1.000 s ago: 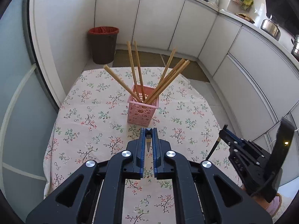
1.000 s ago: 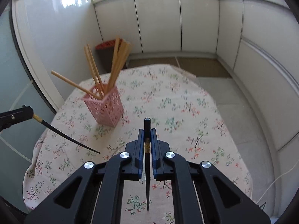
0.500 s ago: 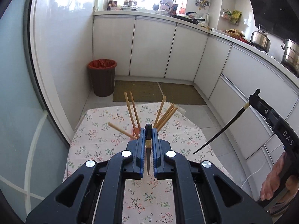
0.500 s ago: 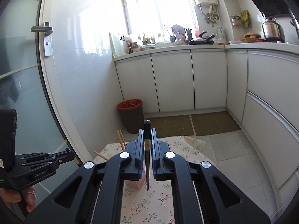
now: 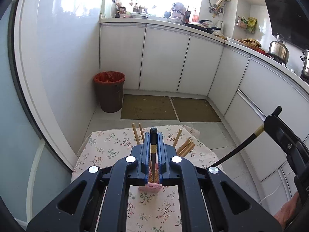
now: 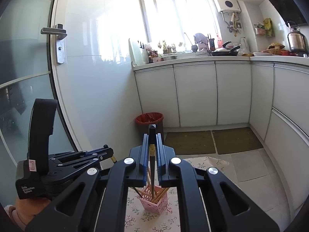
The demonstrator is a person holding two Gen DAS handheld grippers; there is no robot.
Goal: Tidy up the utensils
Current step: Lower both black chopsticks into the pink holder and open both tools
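A pink basket holder (image 6: pixel 154 201) with several wooden chopsticks (image 5: pixel 186 145) stands on the floral tablecloth; in the left wrist view only its edge (image 5: pixel 150 188) shows under the fingers. My left gripper (image 5: pixel 153 139) is shut on a black chopstick (image 5: pixel 153 154) whose tip points down into the holder. My right gripper (image 6: pixel 152 141) is shut on another black chopstick (image 6: pixel 152 166), tip just over the holder's opening. The right gripper also shows at the right of the left wrist view (image 5: pixel 278 127), the left gripper at the left of the right wrist view (image 6: pixel 104 152).
The small table with floral cloth (image 5: pixel 108 147) stands in a narrow kitchen. A brown bin with red liner (image 5: pixel 109 90) is by the wall, two floor mats (image 5: pixel 148 107) beyond. White cabinets (image 6: pixel 195 94) and a glass door (image 6: pixel 23 89) surround the table.
Both grippers have tilted up and moved over the holder, each still holding its black chopstick upright. The chopstick tips now hang at the holder's opening.
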